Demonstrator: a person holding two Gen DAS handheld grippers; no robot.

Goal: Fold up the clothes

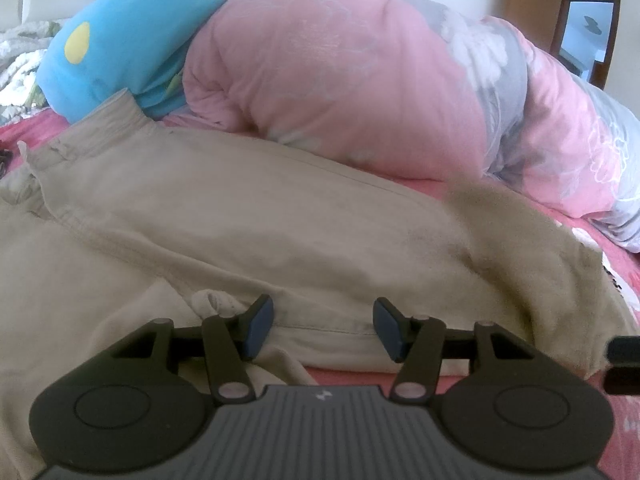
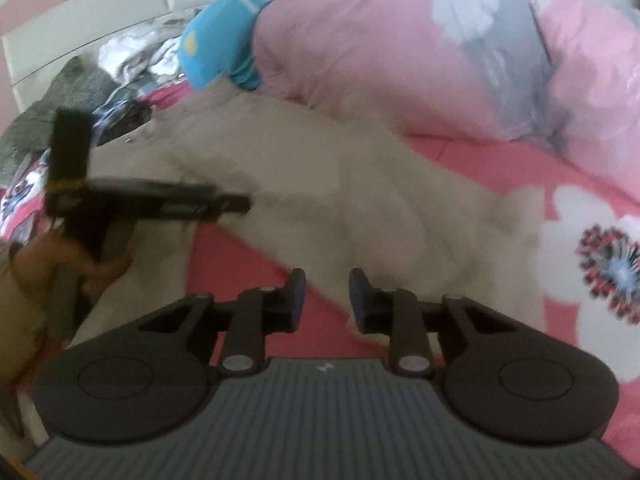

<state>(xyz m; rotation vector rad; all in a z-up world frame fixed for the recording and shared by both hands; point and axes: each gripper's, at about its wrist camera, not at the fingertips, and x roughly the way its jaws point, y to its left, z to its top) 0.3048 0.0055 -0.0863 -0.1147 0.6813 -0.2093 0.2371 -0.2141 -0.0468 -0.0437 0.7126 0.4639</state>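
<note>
Beige trousers (image 1: 248, 216) lie spread across the pink bed sheet (image 2: 472, 160), waistband toward the far left, legs running out to the right; a pink quilt (image 1: 360, 80) and a blue pillow (image 1: 120, 52) are heaped just behind them; other loose clothing (image 2: 132, 52) sits at the head of the bed.

Left tongs (image 1: 323, 326) hover low over the near hem, pads well apart, nothing pinched between them; the cloth lies beneath, not gripped. Right tongs (image 2: 325, 300) stand over the sheet at the edge of the trouser leg, pads narrowly apart with only sheet showing in the gap; the picture is blurred, so contact of the right-hand pad with the cloth cannot be settled. A hand (image 2: 60, 256) holding the left device appears in the right wrist view.

Judgement: the garment looks roughly laid out, one leg seemingly over the other, though rumpled; no crosswise fold is visible; folding to a compact bundle remains, as does the other clothing.
</note>
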